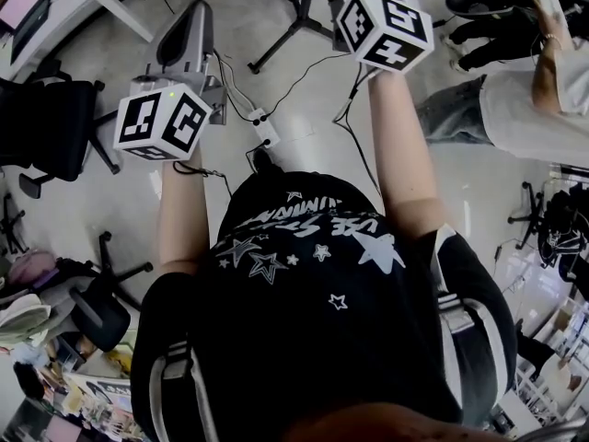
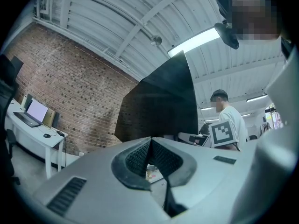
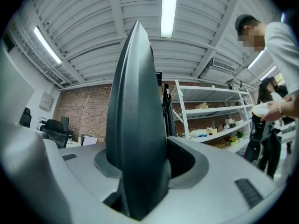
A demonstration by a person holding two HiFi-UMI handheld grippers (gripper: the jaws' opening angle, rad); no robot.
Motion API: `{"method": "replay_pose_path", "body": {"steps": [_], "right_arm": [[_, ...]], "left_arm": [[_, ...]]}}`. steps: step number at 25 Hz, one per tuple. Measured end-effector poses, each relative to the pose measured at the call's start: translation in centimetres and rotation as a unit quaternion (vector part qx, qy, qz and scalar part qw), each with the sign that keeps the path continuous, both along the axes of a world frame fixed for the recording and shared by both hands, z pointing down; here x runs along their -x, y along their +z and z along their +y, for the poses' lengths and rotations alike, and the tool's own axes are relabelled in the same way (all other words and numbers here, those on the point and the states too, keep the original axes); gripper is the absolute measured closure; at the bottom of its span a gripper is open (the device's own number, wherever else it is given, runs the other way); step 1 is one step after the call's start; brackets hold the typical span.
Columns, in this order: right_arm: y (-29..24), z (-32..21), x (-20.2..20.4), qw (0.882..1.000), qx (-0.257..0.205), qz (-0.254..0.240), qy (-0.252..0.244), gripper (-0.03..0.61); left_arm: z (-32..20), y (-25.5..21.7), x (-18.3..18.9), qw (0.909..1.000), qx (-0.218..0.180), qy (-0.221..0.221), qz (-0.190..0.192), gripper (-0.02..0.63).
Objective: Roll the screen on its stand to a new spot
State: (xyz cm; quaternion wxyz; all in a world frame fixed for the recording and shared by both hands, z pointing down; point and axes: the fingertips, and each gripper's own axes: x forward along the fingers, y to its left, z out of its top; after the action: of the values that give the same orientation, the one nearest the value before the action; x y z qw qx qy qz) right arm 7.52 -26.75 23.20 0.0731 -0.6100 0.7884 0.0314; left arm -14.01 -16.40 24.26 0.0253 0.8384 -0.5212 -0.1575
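Note:
The screen [image 3: 135,125] is a thin dark panel, seen edge-on in the right gripper view. It rises between the jaws of my right gripper [image 3: 140,160], which is shut on its edge. In the left gripper view the same screen [image 2: 159,101] appears as a broad black panel just beyond my left gripper [image 2: 150,141]. That gripper's pads meet at the tip with nothing between them. In the head view both arms reach forward, with the left marker cube [image 1: 164,121] lower left and the right marker cube [image 1: 384,28] higher and further out. The right jaws are cut off at the top there.
Black office chairs [image 1: 51,127] stand at the left. A power strip with cables [image 1: 265,132] lies on the floor ahead, near black stand legs [image 1: 294,26]. A person in a white shirt [image 1: 515,109] is close on the right. A white desk [image 2: 32,129] and shelving [image 3: 210,120] stand further off.

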Motion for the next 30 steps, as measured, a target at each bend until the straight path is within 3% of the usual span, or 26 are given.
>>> {"method": "replay_pose_path", "body": {"steps": [11, 30], "right_arm": [[0.1, 1.5, -2.6, 1.000, -0.003, -0.005, -0.005, 0.360], [0.0, 2.1, -3.2, 0.999, -0.011, 0.017, -0.024, 0.360]], "left_arm": [[1.0, 0.5, -1.8, 1.0000, 0.005, -0.001, -0.005, 0.603], [2.4, 0.4, -2.8, 0.9997, 0.009, -0.013, -0.016, 0.603]]}}
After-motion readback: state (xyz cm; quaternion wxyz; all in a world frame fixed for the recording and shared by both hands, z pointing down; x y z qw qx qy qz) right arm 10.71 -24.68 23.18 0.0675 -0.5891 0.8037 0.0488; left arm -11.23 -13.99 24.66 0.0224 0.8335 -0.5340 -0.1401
